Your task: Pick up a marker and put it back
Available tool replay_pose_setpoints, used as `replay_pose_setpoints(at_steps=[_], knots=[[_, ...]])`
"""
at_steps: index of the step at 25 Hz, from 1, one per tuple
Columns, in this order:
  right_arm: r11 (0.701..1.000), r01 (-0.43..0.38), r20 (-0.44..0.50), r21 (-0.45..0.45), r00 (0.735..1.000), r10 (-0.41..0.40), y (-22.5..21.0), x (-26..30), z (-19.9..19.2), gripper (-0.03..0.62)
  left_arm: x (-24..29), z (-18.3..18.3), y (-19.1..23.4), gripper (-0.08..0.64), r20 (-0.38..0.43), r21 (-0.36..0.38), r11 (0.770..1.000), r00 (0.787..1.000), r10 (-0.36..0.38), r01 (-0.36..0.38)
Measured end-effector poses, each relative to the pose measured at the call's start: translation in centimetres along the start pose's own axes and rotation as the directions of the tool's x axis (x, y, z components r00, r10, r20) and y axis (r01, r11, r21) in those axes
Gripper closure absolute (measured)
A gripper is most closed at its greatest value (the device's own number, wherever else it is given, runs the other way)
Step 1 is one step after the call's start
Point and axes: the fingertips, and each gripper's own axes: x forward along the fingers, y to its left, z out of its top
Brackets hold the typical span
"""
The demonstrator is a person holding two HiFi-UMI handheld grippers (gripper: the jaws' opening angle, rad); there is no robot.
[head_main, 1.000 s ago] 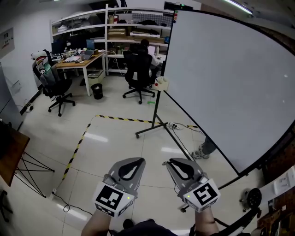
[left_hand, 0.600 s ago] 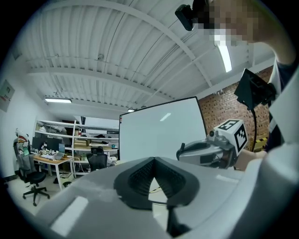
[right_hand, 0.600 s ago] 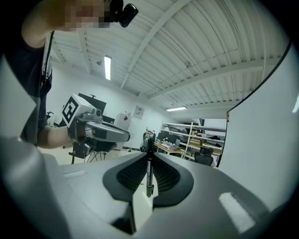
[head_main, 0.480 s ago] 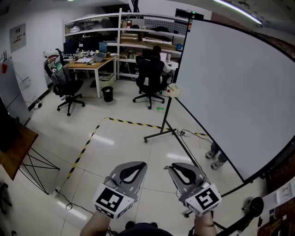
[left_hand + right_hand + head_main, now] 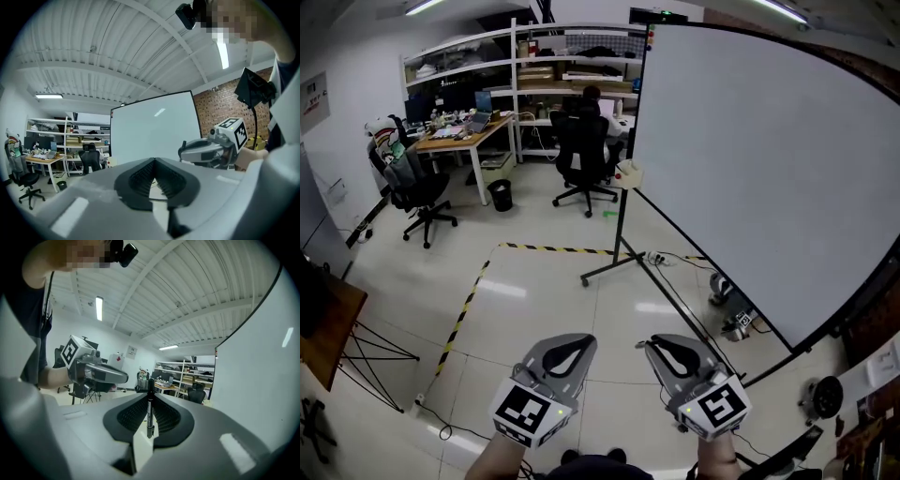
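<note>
The left gripper (image 5: 574,336) is held low over the floor with its jaws brought together at the tips and nothing between them, as the left gripper view (image 5: 153,161) shows. Just beside it, the right gripper (image 5: 661,345) has its jaws drawn narrow on a marker (image 5: 150,406), a slim dark pen standing upright between the ribbed black pads (image 5: 133,416). Its black cap points up past the jaw tips, and its lower barrel is paler, with print too small to read. In the head view the marker itself cannot be made out. Both grippers hang in the air, well apart from any surface. Below them lies a pale, glossy tiled floor (image 5: 534,281), crossed by a strip of yellow-and-black tape (image 5: 469,300) that turns a corner toward the middle of the room. At the far left a wooden desk (image 5: 459,131) carries laptops and clutter, with a black office chair (image 5: 417,183) and a small black bin (image 5: 499,190) beside it. Behind the desk, white shelving (image 5: 553,56) holds boxes, and a person (image 5: 586,122) sits in another black chair facing it. A large blank whiteboard (image 5: 750,159) on a black wheeled stand fills the right side. The gripper views show a ribbed white ceiling (image 5: 117,42) with strip lights and a brick wall (image 5: 211,112) beyond the board.
</note>
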Motion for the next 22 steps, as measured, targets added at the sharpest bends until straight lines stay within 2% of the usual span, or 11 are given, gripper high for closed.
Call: replay_pose_setpoints(at_steps=[8,17,22], knots=[[0.997,0.066,-0.009,0.029,0.998,-0.066,-4.4,-3.8,-1.7,0.552,4.5,0.7,-3.7,0.554,-0.002,0.041,0.997,0.998,-0.068,0.068],[0.998,0.025,-0.020,0.051,1.000,-0.024,-6.9,-3.4,-3.3,0.552,7.0,0.1,-3.7,0.554,-0.037,0.046,0.998,0.999,-0.030,0.032],[1.000,-0.021,0.024,0.021,1.000,0.021,-7.7,-2.4,-2.1,0.552,7.6,1.6,-3.0,0.554,-0.022,0.074,0.997,1.000,0.007,-0.005]])
